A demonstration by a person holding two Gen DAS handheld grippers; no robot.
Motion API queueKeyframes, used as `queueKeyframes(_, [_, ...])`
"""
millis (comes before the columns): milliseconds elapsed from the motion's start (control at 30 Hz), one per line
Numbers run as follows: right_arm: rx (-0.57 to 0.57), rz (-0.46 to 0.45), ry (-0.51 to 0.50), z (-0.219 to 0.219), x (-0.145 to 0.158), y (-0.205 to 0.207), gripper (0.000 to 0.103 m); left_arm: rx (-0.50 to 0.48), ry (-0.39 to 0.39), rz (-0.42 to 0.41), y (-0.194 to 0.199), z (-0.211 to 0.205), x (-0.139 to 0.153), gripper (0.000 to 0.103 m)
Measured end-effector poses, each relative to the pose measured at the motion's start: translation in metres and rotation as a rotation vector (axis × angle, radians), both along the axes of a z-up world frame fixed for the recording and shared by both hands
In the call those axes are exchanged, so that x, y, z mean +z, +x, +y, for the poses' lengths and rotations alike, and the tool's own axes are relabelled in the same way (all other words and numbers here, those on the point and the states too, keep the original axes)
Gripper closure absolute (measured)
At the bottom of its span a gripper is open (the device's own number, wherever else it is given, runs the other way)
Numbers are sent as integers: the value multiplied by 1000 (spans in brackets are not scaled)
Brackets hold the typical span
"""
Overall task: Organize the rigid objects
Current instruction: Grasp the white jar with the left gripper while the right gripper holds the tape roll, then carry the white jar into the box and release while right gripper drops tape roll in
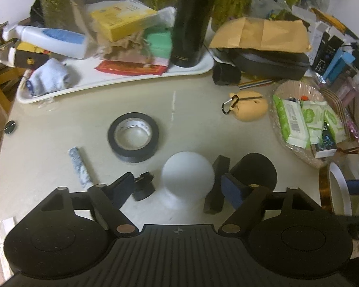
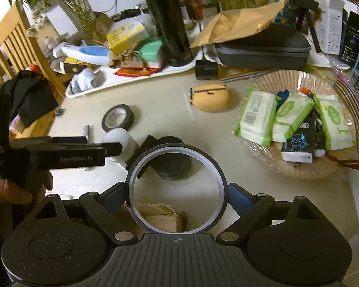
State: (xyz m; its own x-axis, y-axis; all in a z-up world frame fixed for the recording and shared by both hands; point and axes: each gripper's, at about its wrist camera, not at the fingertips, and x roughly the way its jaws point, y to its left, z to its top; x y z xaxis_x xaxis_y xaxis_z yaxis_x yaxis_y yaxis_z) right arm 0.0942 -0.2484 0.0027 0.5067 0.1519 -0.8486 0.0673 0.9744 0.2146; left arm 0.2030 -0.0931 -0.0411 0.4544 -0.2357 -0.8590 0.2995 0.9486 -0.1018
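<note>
My left gripper (image 1: 178,187) is open, its fingers on either side of a white ball (image 1: 187,175) on the table, not touching it. A black tape roll (image 1: 133,136), a small black knob (image 1: 143,186), a black block (image 1: 217,184), a black cylinder (image 1: 256,171) and a speckled stick (image 1: 80,166) lie around it. My right gripper (image 2: 177,195) is shut on a dark tape ring (image 2: 177,189), held above the table's near edge. The left gripper (image 2: 59,154), the ball (image 2: 119,141) and the tape roll (image 2: 117,117) also show in the right wrist view.
A white tray (image 1: 122,81) of clutter with a tall black flask (image 1: 191,21) stands at the back. An orange pouch (image 1: 249,105), a basket of wipe packs (image 1: 306,122), a black case (image 1: 265,59) and boxes fill the right. A wooden chair (image 2: 16,47) stands at the left.
</note>
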Motion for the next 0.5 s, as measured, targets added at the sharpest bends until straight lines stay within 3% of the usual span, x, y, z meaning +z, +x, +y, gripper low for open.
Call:
queueKeyframes(200, [-2, 19, -8, -4, -5, 0, 12, -24, 42, 40, 9, -14, -14, 49])
queueKeyframes(500, [7, 27, -24, -2, -6, -1, 12, -26, 101, 4, 5, -19, -9, 50])
